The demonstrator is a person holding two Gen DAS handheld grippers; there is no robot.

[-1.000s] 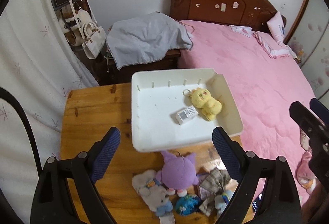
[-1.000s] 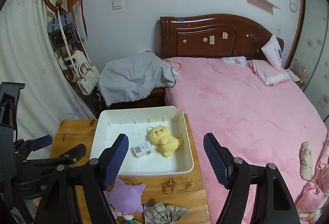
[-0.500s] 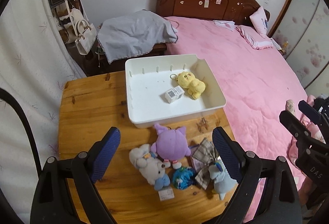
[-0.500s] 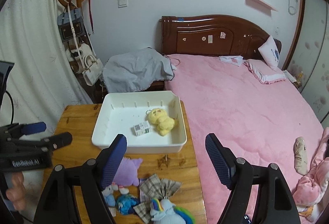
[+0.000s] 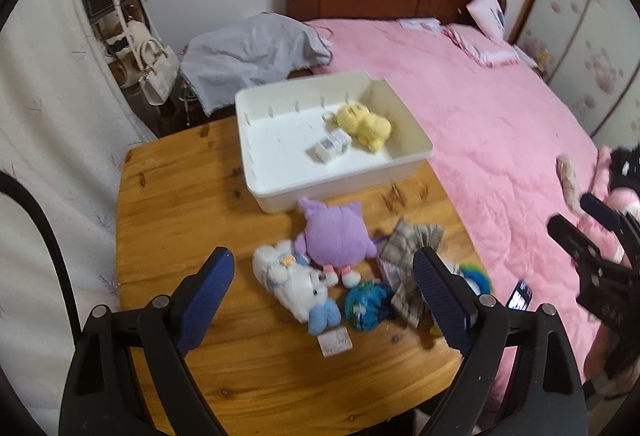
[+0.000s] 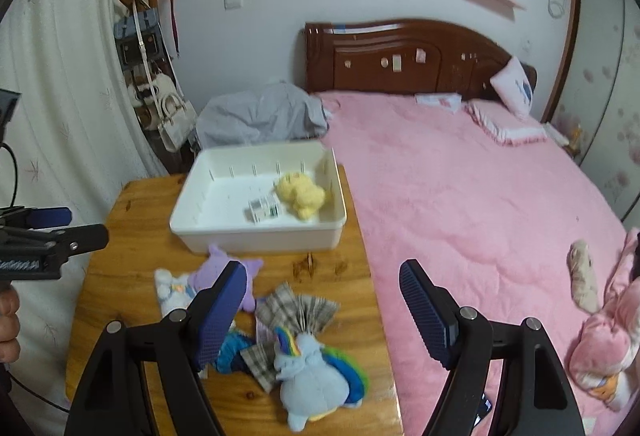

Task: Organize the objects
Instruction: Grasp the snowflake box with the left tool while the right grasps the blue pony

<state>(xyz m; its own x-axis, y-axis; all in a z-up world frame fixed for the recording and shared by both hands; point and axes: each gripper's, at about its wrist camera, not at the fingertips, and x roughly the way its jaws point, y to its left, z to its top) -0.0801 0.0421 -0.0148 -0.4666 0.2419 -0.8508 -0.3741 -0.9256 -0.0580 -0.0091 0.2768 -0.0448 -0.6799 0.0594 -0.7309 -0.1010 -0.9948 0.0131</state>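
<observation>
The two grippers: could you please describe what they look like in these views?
Both look alike. The left gripper and the right gripper each have black plastic arms with triangular cut-outs and silver bolts, ending in flat fingers faced with dark blue ribbed pads. In the right wrist view a black cable loops beside the left gripper, and white lettering on its side is too blurred to read.

Each handheld gripper is showing a black plastic frame branching into two angled arms, every arm ending in a dark blue finger pad with a fine ribbed texture. On the left gripper (image 5: 323, 278), round silver screws are sitting at the arm joints, and a black cable is curving along the frame's left edge. The right gripper (image 6: 322, 292) is wearing the same silver screws and blue pads (image 6: 425, 310). Seen side-on, its black body is carrying white lettering too blurred to read.
</observation>
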